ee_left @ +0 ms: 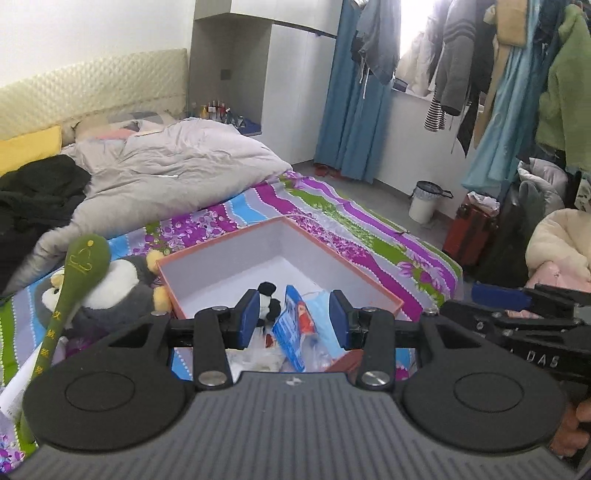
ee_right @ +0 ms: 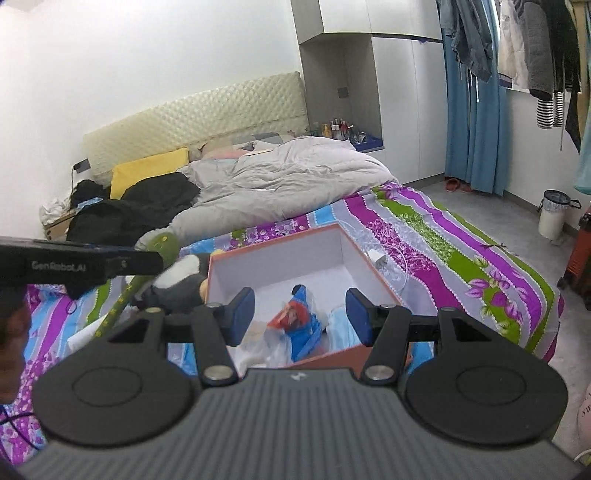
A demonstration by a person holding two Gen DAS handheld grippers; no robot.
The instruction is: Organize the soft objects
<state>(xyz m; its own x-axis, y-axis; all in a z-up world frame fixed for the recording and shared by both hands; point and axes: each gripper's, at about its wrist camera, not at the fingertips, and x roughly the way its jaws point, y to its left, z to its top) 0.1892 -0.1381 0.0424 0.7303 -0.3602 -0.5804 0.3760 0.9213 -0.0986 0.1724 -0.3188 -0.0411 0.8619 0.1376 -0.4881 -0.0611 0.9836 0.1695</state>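
Showing only leftward: panda toy (ee_left: pixel 269 301) inside box (ee_left: pixel 221 267).

A bed (ee_right: pixel 424 236) with a striped floral sheet fills the room, backed by a cream quilted headboard (ee_right: pixel 207 114) against a white wall (ee_right: pixel 147 55). A rumpled grey duvet (ee_right: pixel 280 177) lies near its head. White built-in cabinets (ee_right: pixel 402 92) stand beside blue curtains (ee_right: pixel 476 122). Daylight glares through the window (ee_left: pixel 413 29), where clothes hang (ee_left: pixel 454 66). The floor (ee_right: pixel 517 210) is grey, with a white bin (ee_right: pixel 552 214) on it.
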